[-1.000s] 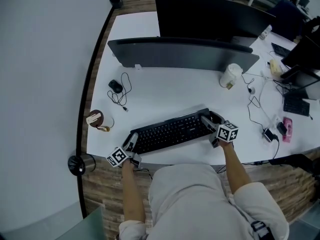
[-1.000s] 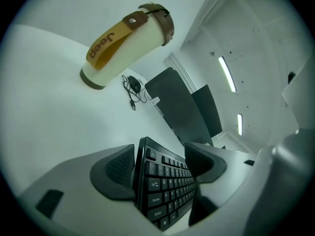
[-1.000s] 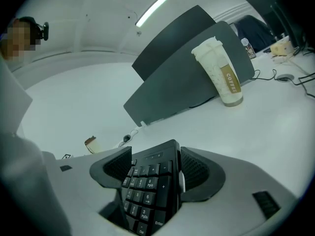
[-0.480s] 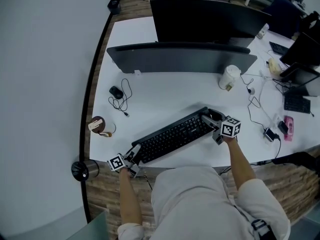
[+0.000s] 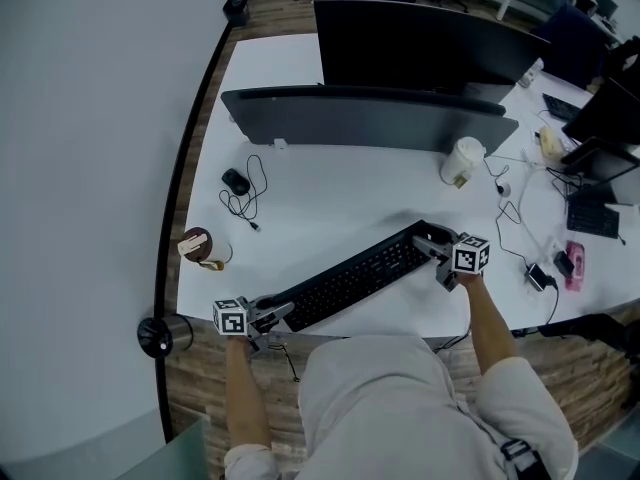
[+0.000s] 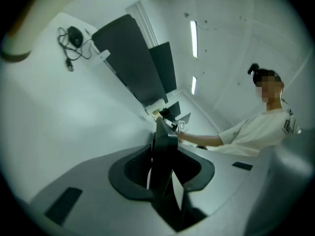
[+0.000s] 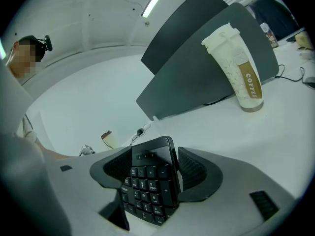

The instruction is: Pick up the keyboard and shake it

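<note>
The black keyboard [image 5: 350, 276] lies slantwise over the white desk [image 5: 330, 203], its left end out past the front edge. My left gripper [image 5: 268, 316] has just been closing its jaws, and they are shut on that left end. In the left gripper view the keyboard [image 6: 162, 146] runs edge-on between the jaws of my left gripper [image 6: 161, 168]. My right gripper [image 5: 436, 251] is shut on the number-pad end. The right gripper view has the keys [image 7: 147, 183] wedged between the jaws of my right gripper [image 7: 153, 168].
A paper coffee cup [image 5: 461, 156] [image 7: 238, 68] stands behind the keyboard's right end. Dark monitors [image 5: 370, 118] line the back. A mouse with coiled cable [image 5: 235, 180] and a small brown cup [image 5: 193, 242] sit at the left. Cables and gadgets [image 5: 545, 263] crowd the right.
The left gripper moved left along the desk's front edge, rolled, and its jaws closed on the keyboard's end. The keyboard's left end swung toward me. The right gripper barely moved.
</note>
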Available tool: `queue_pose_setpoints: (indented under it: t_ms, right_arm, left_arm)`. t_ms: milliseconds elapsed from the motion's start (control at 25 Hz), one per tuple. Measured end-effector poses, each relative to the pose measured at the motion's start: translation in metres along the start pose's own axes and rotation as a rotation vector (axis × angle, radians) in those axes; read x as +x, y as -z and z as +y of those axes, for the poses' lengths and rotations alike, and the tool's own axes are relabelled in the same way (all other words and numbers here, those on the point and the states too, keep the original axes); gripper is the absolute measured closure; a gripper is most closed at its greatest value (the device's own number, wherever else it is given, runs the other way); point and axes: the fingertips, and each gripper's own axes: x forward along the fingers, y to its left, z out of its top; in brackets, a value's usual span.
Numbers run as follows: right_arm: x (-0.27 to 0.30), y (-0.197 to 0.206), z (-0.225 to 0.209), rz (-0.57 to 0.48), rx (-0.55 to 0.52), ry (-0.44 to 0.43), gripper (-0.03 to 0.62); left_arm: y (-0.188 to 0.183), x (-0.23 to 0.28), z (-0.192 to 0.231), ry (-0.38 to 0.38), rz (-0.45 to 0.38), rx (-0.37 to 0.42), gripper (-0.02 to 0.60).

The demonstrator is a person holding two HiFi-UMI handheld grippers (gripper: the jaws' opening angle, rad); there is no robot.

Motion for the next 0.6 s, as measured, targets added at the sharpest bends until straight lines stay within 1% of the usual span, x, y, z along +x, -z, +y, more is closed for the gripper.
queue_pose_setpoints:
  t_ms: [120,160,200,280,440,520,600]
  right_arm:
    - [-0.002,-0.002,0.003,0.062,-0.039,-0.039,0.292]
    - [-0.002,0.0,0.004,0.099,-0.062,-0.053,0.293]
    - [-0.002,0.002,0.004,0.146,-0.091,-0.07,0.293]
    - [-0.003,0.005,0.006,0.245,-0.152,-0.104,0.293]
    - [-0.002,-0.003,0.014,0.389,-0.288,-0.159,0.292]
    - [0.0,0.005,0.023,0.517,-0.351,-0.215,0.292]
    - [-0.002,0.02,0.032,0.669,-0.391,-0.273,0.293]
  left_arm:
    - [0.022,0.006,-0.008,-0.001,0.226,0.169,0.468]
    - [0.028,0.007,-0.009,-0.008,0.298,0.21,0.471]
    - [0.03,0.008,-0.01,-0.014,0.353,0.242,0.472]
    - [0.027,0.008,-0.01,-0.027,0.411,0.29,0.474]
    - [0.019,0.006,-0.011,-0.062,0.503,0.387,0.475]
    - [0.019,0.007,-0.009,-0.083,0.566,0.434,0.474]
    - [0.02,0.007,-0.007,-0.108,0.651,0.492,0.475]
